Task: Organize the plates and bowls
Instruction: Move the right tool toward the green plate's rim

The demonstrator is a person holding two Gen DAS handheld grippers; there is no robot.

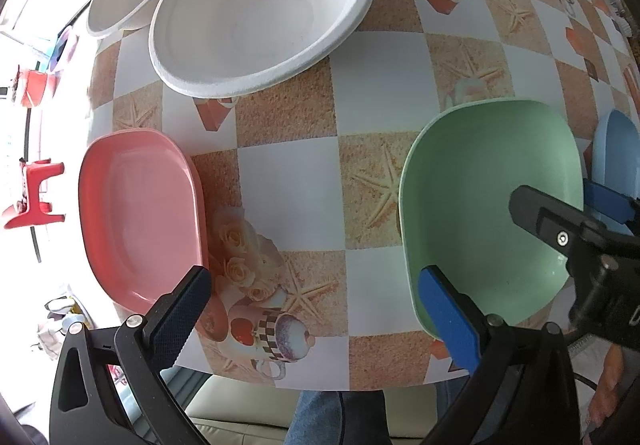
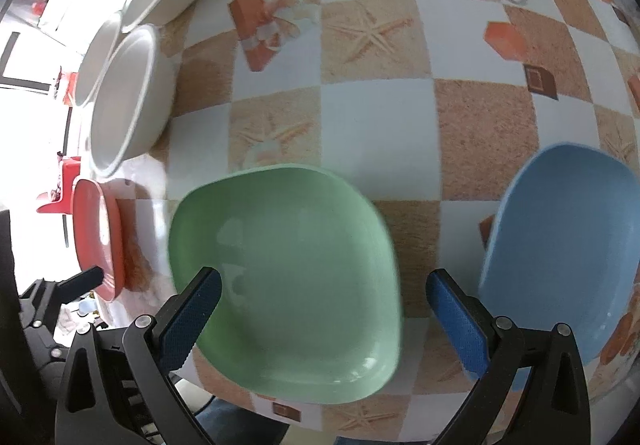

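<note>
Green plate point(image 2: 288, 269), lower centre of the right view, is being straddled by the spread, empty right gripper point(image 2: 324, 315), likely for stacking; the left gripper point(image 1: 312, 319) is being held equally agape.

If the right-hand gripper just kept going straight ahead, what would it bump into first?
Most likely the green plate: the right gripper is open, and one finger already hangs over the plate's near edge. Height above it is unclear, so it might skim over onto the checkered tablecloth.

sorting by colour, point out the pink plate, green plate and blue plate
pink plate point(image 1: 140, 213), left wrist view, inner floor
green plate point(image 2: 292, 249), right wrist view, inner floor
blue plate point(image 2: 568, 245), right wrist view, inner floor
</note>
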